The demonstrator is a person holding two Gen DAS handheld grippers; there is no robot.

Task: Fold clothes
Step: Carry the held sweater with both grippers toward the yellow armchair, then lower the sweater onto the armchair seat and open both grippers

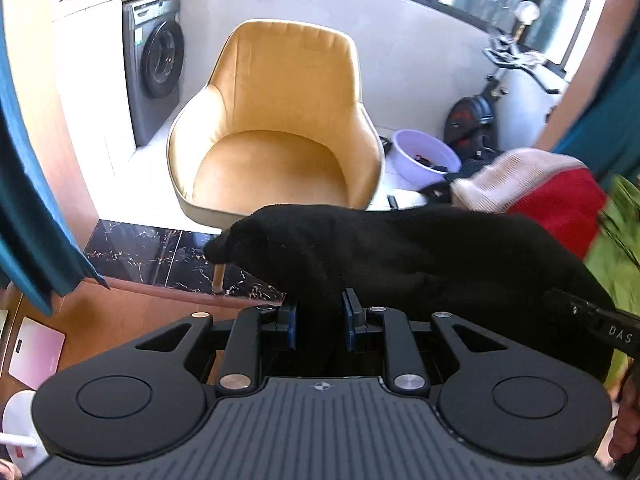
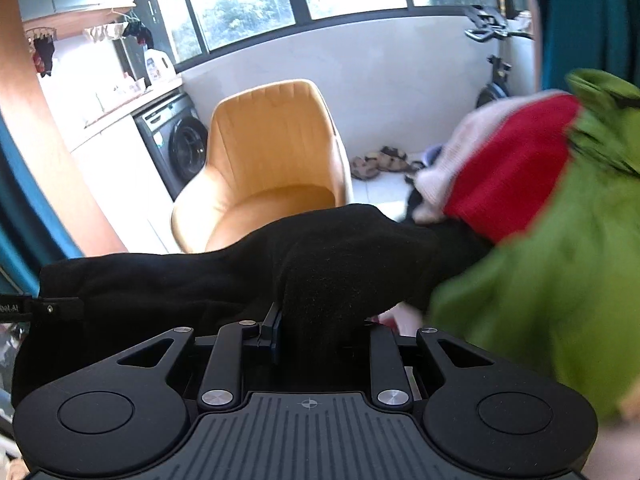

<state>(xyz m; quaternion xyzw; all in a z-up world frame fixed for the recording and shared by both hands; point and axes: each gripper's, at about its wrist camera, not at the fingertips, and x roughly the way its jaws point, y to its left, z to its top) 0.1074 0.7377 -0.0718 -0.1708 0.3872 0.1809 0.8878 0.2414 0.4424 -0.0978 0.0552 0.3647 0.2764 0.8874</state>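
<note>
A: Item one — black garment (image 1: 400, 252). Location?

B: Held up in the air between both grippers, stretched across the near part of each view, in front of the yellow armchair (image 1: 276, 120). One end hangs to a rounded tip at the left in the left wrist view.

A: Left gripper (image 1: 320, 320)?

B: Blue-padded fingers (image 1: 289, 326) stand a narrow gap apart with a fold of the black cloth pinched between them — closed on the garment.

A: Right gripper (image 2: 316, 330)?

B: Cloth drapes down between its fingers and covers the right one; only the left finger (image 2: 274, 330) shows. The cloth is clamped there too. The other gripper's finger reaches into the cloth at the left edge of this view.

A: Other clothing?

B: A red and cream knit piece (image 2: 508, 164) and a green garment (image 2: 560, 280), both at the right, blurred, touching or overlapping the black one's far right end. Whether they rest on anything, cannot tell.

A: Surroundings?

B: Washing machine (image 1: 156, 64) far left under a bench (image 2: 120, 100); lilac basin (image 1: 424, 156) on the floor right of the armchair; exercise bike (image 1: 480, 112) far right; sandals (image 2: 380, 162) on the floor; teal curtain (image 1: 28, 200) at the left edge; windows along the far wall.
</note>
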